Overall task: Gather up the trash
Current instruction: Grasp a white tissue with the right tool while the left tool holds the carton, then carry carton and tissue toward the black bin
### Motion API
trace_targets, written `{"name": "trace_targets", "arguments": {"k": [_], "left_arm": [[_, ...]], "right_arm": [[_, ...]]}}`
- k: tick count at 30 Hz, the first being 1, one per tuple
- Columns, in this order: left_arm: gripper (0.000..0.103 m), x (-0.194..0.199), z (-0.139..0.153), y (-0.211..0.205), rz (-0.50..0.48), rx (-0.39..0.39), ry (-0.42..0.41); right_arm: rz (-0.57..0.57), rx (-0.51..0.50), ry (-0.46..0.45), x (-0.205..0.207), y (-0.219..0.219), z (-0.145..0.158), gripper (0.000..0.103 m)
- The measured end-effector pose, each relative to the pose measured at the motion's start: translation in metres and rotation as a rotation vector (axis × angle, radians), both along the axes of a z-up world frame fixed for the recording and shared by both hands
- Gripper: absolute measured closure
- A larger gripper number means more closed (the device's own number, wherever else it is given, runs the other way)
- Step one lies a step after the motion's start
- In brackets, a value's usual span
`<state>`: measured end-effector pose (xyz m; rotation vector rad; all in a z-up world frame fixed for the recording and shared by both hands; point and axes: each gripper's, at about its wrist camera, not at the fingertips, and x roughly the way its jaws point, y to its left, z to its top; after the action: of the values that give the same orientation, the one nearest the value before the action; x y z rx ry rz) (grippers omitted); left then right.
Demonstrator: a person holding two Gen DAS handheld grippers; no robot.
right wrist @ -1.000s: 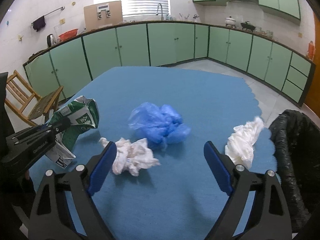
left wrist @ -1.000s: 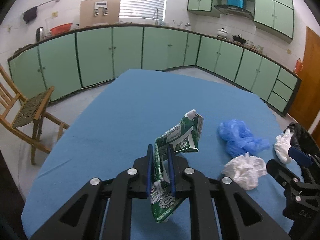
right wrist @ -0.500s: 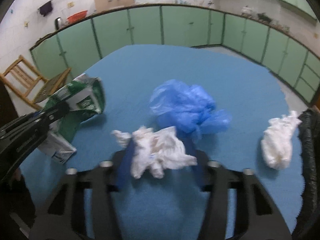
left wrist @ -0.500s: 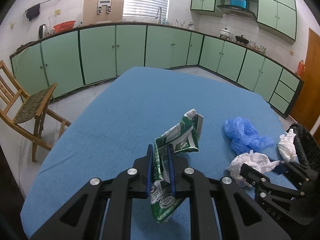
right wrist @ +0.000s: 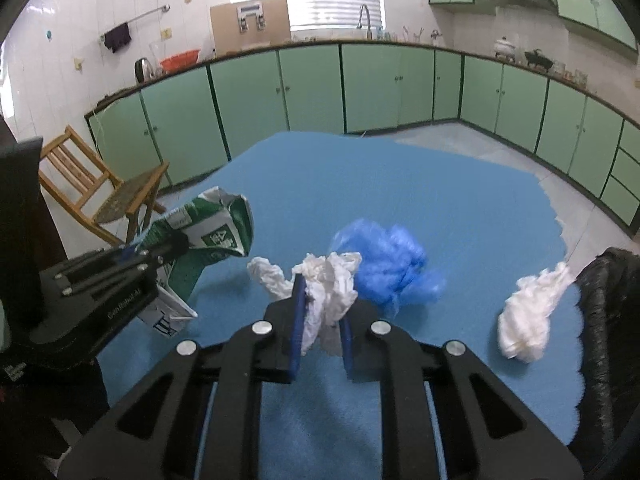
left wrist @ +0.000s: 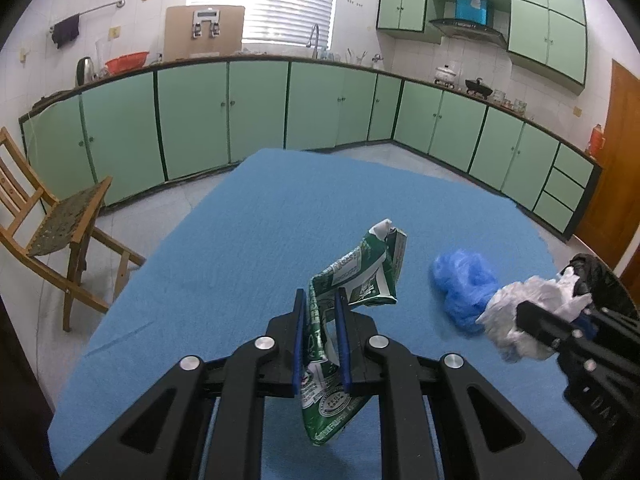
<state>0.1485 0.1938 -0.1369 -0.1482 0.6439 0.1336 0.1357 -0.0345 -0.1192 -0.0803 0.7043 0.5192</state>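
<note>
the left gripper (left wrist: pixel 320 340) pinches the crushed green carton (left wrist: pixel 352 280) off the blue table (left wrist: pixel 240 220). the right gripper (right wrist: pixel 320 320) is clamped on a white tissue wad (right wrist: pixel 330 284), the blue plastic bag (right wrist: pixel 394 266) just beyond it. the black bin bag (right wrist: pixel 612 300) sits to its right; i'd lift clear before swinging over, so the loose tail doesn't snag.

The right gripper (right wrist: pixel 320 312) pinched a crumpled white tissue (right wrist: pixel 330 284) above the blue table (right wrist: pixel 460 208), with a blue plastic bag (right wrist: pixel 390 266) just behind, another white wad (right wrist: pixel 528 314) near the black bin bag (right wrist: pixel 612 312), and the left gripper (right wrist: pixel 160 250) clamping a green carton (right wrist: pixel 212 234).
</note>
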Motion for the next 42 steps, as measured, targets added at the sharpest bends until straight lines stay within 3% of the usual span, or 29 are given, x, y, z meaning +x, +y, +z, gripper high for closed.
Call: {"name": "trace_targets", "arguments": {"k": [9,23,42], "left_arm": [[0.089,-0.004,0.033,-0.016,-0.032,-0.001,-0.058],[0.089,-0.002,0.077,-0.072,-0.156,-0.009,-0.132],[0.089,0.027,0.104,-0.194,-0.411,-0.044,-0.18]], "right_arm": [[-0.048,0.033,-0.081,-0.006,-0.028,0.045,0.089],[-0.16,0.051,-0.143,-0.009,-0.088,0.087,0.089],[-0.411,0.033,-0.204,-0.026,-0.225,0.103,0.089]]}}
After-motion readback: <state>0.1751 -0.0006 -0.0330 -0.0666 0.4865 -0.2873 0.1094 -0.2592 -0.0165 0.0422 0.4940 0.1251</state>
